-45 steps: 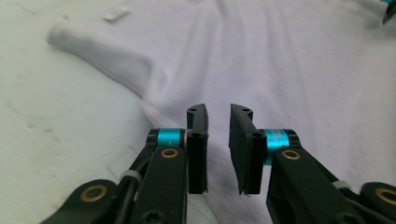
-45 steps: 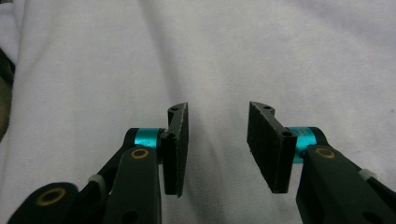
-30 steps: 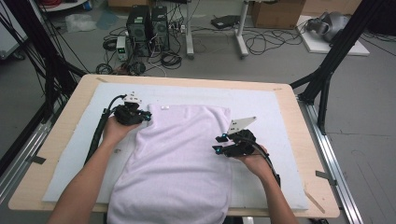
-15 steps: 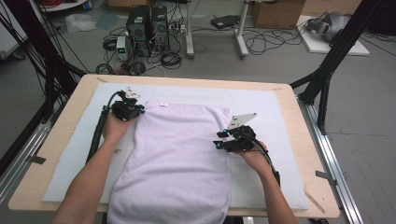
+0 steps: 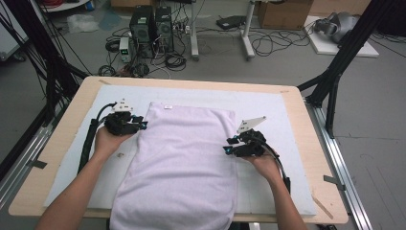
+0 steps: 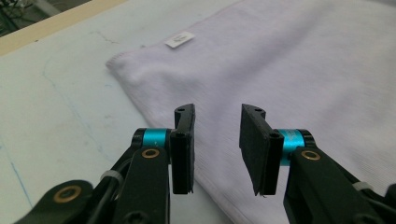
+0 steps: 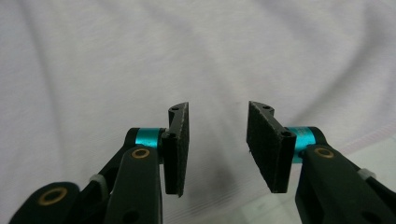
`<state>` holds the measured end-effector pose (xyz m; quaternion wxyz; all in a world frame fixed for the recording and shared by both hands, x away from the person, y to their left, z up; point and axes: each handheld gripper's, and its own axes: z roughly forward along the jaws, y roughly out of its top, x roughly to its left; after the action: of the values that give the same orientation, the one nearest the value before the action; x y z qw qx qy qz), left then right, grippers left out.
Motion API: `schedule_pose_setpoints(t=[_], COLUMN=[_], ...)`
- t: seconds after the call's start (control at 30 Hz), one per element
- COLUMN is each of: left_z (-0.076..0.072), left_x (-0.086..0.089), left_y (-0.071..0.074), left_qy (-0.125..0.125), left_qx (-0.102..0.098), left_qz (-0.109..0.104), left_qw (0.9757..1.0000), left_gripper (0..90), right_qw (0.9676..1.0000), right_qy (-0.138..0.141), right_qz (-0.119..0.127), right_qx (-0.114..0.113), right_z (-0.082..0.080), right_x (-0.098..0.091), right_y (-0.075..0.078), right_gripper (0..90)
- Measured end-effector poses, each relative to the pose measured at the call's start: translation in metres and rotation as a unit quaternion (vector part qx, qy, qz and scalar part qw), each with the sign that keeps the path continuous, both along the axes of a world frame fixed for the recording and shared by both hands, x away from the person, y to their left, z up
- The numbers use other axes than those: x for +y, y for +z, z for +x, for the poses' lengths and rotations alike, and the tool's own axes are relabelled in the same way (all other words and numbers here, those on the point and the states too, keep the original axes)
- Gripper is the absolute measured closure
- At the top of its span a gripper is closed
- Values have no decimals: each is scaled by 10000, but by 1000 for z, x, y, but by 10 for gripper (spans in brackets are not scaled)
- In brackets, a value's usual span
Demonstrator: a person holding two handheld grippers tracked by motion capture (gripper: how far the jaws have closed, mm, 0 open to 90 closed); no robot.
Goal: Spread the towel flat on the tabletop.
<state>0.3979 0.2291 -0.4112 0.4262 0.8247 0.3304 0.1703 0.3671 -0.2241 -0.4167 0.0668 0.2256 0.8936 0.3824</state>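
A pale lilac towel [image 5: 186, 158] lies flat on the white mat [image 5: 268, 110], its near end hanging over the table's front edge. A small white label [image 5: 168, 107] sits near its far edge. My left gripper [image 5: 141, 123] is at the towel's left edge, close to the far left corner. Its jaws have just been opening and stand open [image 6: 217, 114] with nothing between them, above the towel's [image 6: 289, 60] edge, with the label [image 6: 180, 38] beyond. My right gripper [image 5: 229, 149] rests at the right edge, open [image 7: 217, 109] over the towel [image 7: 187, 56].
The mat covers most of a wooden table [image 5: 313, 143]. Black frame struts [image 5: 335, 72] rise at both far corners. Computers [image 5: 151, 24], cables and boxes lie on the floor beyond the far edge.
My left gripper drew the towel's far left corner out flat, let go of it and pulled back to the left edge. The right gripper has barely moved.
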Motion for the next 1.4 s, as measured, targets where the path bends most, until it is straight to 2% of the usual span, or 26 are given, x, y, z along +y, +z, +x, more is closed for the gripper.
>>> schedule_pose_setpoints(t=[0.1,0.2,0.37,0.4,0.57,0.67,0.73,0.77,0.8,0.87,0.9,1.0,1.07,1.17,1.2,1.23,1.27,1.33,1.4], left_z=[-25,-47,-83,-88,-113,-119,-119,-119,-120,-122,-122,-125,-126,-129,-131,-132,-134,-138,-144], left_x=[7,11,15,15,12,12,10,10,9,11,11,10,12,15,15,16,16,16,13], left_y=[-1,-5,-7,-8,-12,-18,-25,-28,-32,-34,-34,-33,-32,-30,-28,-25,-24,-19,-16], left_qy=[-182,-330,-554,-605,-879,-1014,-1145,-1179,-1198,-1163,-1135,-1098,-1080,-1091,-1078,-1120,-1137,-1181,-1303], left_qx=[-49,-40,-77,-93,-149,8,203,288,303,218,209,173,186,179,152,103,72,38,1], left_qz=[-14,-26,-7,50,182,263,383,422,433,350,342,417,463,410,385,331,303,252,145], left_qw=[9998,9994,9984,9981,9959,9945,9925,9917,9914,9924,9927,9929,9929,9930,9933,9931,9930,9927,9914], left_gripper=[635,620,601,596,523,533,664,708,778,861,869,878,880,873,835,759,728,679,652], right_qw=[9996,9991,9982,9980,9979,9975,9963,9958,9947,9940,9935,9933,9927,9931,9938,9945,9947,9949,9935], right_qy=[168,327,520,546,632,705,846,906,1009,1083,1127,1133,1181,1135,1080,1009,1002,990,1085], right_qz=[73,105,250,269,168,61,-148,-146,-168,-153,-153,-83,-153,-224,-206,-173,-137,95,338], right_qx=[-193,-262,-191,-161,-22,88,75,12,57,55,88,206,181,183,192,223,180,154,117], right_z=[-15,-31,-59,-65,-79,-82,-82,-82,-82,-81,-81,-78,-77,-76,-75,-75,-75,-78,-84], right_x=[5,8,4,3,-1,1,5,5,5,4,2,1,0,-4,-4,-3,-2,0,4], right_y=[7,10,6,4,-11,-19,-23,-23,-22,-23,-23,-23,-22,-20,-20,-20,-19,-15,-11], right_gripper=[590,585,587,587,589,615,688,780,832,868,871,880,882,872,842,810,775,741,699])
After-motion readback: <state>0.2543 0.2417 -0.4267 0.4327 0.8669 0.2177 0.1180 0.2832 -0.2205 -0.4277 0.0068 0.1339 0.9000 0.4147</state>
